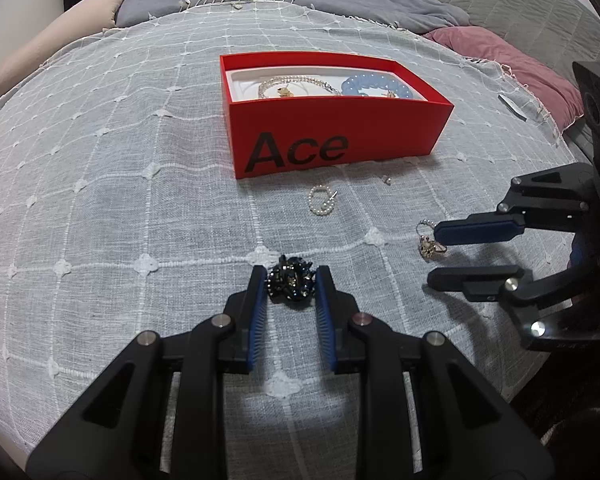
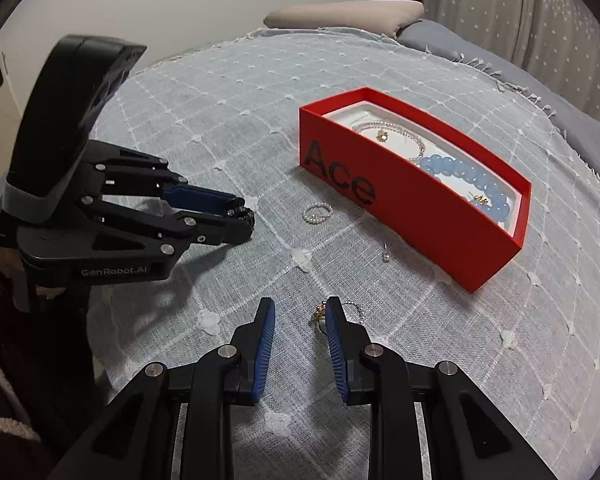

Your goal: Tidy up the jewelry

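Item: I am bracketing the black hair clip [image 1: 291,285] with the left gripper [image 1: 291,280], fingers apart, before the red box [image 1: 332,140]. The right gripper [image 2: 300,314], fingers apart, is risking snagging the gold charm [image 2: 319,315].

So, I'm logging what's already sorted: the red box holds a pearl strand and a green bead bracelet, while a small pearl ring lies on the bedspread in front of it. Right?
Nearly. The bead bracelet in the red box is light blue, not green, as the right wrist view shows. The pearl strand is in the box, and the small pearl ring lies on the bedspread in front.
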`<action>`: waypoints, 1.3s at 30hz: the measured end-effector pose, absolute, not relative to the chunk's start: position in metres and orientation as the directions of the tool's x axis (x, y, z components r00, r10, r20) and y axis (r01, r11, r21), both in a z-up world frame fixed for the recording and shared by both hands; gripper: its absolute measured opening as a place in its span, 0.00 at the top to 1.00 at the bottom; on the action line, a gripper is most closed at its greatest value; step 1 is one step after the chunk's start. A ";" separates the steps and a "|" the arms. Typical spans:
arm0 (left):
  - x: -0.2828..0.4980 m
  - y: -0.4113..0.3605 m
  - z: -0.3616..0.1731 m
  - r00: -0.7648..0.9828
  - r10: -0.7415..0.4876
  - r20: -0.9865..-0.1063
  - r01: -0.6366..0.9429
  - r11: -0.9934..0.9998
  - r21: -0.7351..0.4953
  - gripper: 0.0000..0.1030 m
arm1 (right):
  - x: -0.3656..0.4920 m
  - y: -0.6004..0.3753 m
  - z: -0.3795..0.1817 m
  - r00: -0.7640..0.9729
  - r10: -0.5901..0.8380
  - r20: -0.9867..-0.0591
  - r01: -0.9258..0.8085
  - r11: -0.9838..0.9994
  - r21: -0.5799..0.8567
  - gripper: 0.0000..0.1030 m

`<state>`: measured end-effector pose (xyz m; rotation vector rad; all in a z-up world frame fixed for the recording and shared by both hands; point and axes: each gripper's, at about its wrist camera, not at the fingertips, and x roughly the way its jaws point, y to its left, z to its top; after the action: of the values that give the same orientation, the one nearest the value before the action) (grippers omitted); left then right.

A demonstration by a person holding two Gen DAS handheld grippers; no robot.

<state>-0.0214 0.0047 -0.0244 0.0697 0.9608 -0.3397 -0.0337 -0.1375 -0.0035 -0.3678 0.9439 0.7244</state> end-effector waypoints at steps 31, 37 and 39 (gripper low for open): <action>-0.019 0.004 -0.007 0.557 -0.267 -0.787 0.317 0.944 -0.095 0.74 | 0.007 -0.199 0.041 0.355 0.664 -0.658 -0.536 0.722 0.438 0.93; -0.004 0.007 0.014 0.601 -0.272 -0.752 0.304 0.947 -0.100 0.74 | 0.019 -0.205 0.047 0.397 0.653 -0.645 -0.507 0.742 0.440 0.93; 0.002 0.008 0.022 0.617 -0.277 -0.736 0.300 0.948 -0.106 0.74 | 0.025 -0.205 0.049 0.415 0.647 -0.640 -0.491 0.751 0.441 0.93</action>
<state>0.0022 0.0082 0.0219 0.0289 0.8423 -0.3322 0.0246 -0.2051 0.0492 0.1962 0.8900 0.7211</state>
